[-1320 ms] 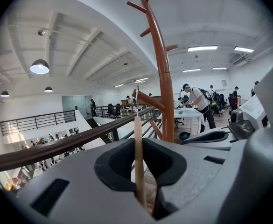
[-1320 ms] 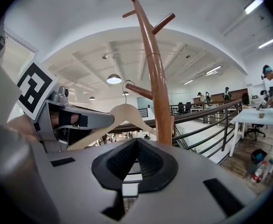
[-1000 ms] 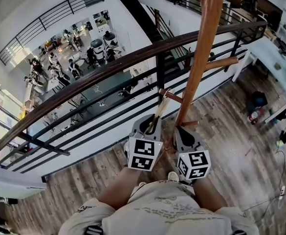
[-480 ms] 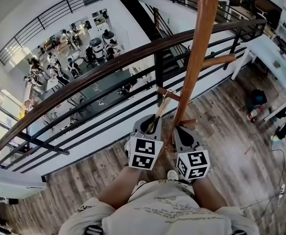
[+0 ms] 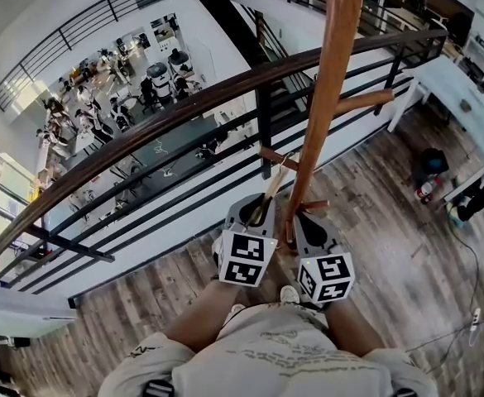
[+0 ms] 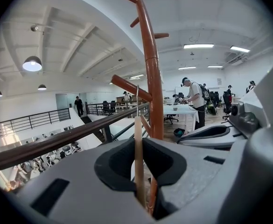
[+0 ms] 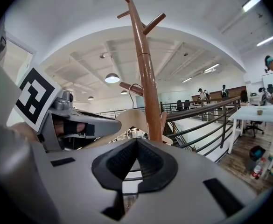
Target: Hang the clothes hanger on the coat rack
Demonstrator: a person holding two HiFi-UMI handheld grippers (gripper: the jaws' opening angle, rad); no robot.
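Little moves since the earlier frame: we keep our left gripper (image 5: 256, 212) clamped on the clothes hanger (image 5: 271, 187), whose hook sits just ahead, at a peg (image 5: 275, 156) of the coat rack (image 5: 328, 81); our right gripper (image 5: 309, 222) stays closed, empty.

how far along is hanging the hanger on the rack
Done: the wooden hanger is picked up and held up against the coat rack, with its wire hook right at a lower peg.
In hand: the left gripper is shut on the hanger. The right gripper is shut and empty beside the pole.
Left: I can't tell whether the hook rests on the peg. Seat it if needed, then release.
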